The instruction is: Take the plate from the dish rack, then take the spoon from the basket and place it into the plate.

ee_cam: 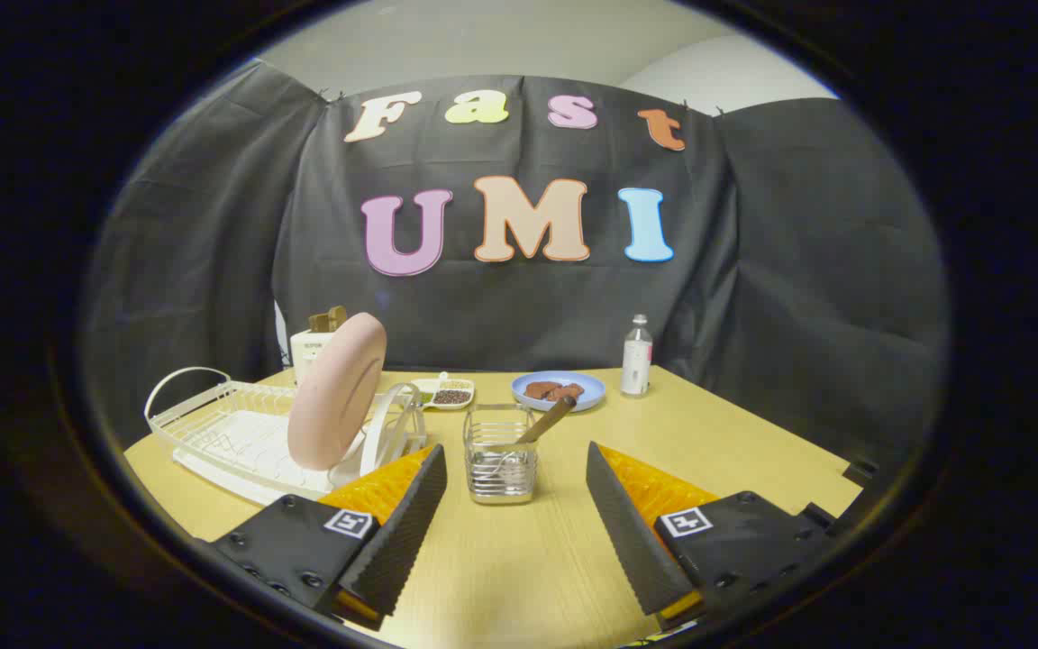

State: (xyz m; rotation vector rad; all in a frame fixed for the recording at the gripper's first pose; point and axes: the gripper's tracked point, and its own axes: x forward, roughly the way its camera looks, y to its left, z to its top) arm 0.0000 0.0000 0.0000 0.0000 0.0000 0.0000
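— Where's the plate (pixel 337 405)?

— Left of centre, standing on edge in the dish rack (pixel 213 424), just beyond my left finger. My claw (pixel 516 469) is spread wide, holding nothing.

— And the spoon (pixel 544 424)?

— Dead ahead between my fingers, in the basket (pixel 501 464), handle leaning up to the right.

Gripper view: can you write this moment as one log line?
gripper: open, empty | pink plate: upright in dish rack | spoon: in basket ahead | stage: plate not yet taken
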